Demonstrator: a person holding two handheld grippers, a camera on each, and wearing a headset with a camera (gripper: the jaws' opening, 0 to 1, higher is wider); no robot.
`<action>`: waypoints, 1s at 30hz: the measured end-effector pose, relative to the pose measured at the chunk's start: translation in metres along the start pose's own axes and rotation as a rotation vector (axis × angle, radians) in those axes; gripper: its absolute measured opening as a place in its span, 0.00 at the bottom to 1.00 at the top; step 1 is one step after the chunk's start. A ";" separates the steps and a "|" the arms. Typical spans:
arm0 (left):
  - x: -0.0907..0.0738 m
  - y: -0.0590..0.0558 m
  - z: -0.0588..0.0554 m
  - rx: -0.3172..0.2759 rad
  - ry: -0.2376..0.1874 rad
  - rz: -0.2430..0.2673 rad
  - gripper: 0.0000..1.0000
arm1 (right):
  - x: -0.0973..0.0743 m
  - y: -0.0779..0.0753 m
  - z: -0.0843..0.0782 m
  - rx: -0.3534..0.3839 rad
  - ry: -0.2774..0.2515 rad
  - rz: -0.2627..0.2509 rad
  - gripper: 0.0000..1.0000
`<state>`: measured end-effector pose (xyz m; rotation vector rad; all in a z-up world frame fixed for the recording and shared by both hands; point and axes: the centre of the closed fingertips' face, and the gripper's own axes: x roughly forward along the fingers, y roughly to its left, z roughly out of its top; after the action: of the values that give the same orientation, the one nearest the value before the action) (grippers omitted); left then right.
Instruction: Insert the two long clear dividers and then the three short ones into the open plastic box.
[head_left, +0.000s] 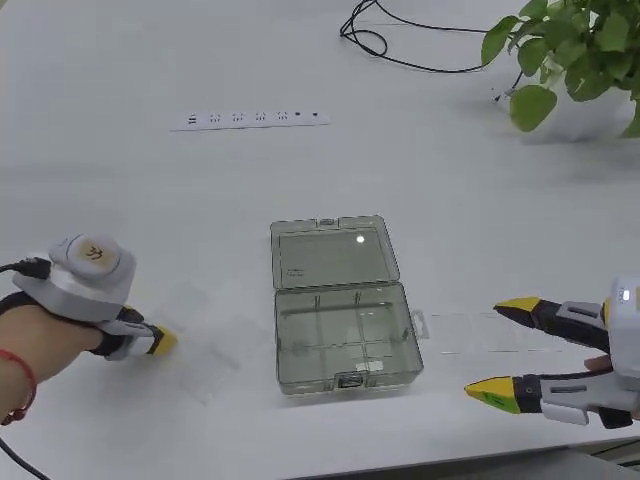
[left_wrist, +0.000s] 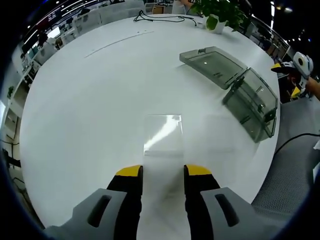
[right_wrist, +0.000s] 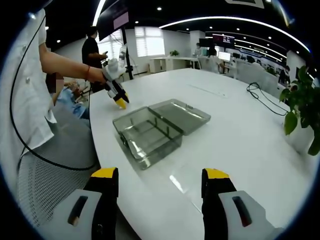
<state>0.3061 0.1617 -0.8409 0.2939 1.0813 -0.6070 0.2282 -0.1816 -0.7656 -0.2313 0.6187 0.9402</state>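
Early stage, by my read: the open plastic box (head_left: 300, 380) sits near the bench (head_left: 450, 180) front edge, mid-width, with its lid (head_left: 330, 250) laid back. Faint lines inside could be slot ribs or seated dividers, can't tell which. Clear pieces lie on the bench both sides, a long clear divider (head_left: 480, 333) just right of the box and a shorter clear sheet (left_wrist: 162, 132) to its left, so most inserts look undone. Right gripper (head_left: 505, 350) has its jaws wide either side of the long divider's end, nothing gripped; left gripper (left_wrist: 163, 171) has its jaws narrow and empty, tips just short of the sheet.
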 end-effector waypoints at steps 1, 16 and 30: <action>-0.001 -0.001 0.000 0.001 -0.003 0.000 0.31 | 0.000 0.000 0.000 -0.001 0.002 0.001 0.68; -0.016 -0.018 0.011 -0.106 -0.118 -0.050 0.30 | 0.002 0.009 0.015 -0.002 -0.012 0.015 0.65; -0.054 -0.061 0.046 -0.254 -0.343 -0.153 0.30 | 0.008 0.030 0.055 0.145 -0.123 0.030 0.59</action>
<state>0.2860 0.1067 -0.7680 -0.1127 0.8404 -0.6222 0.2286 -0.1341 -0.7233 -0.0352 0.5753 0.9265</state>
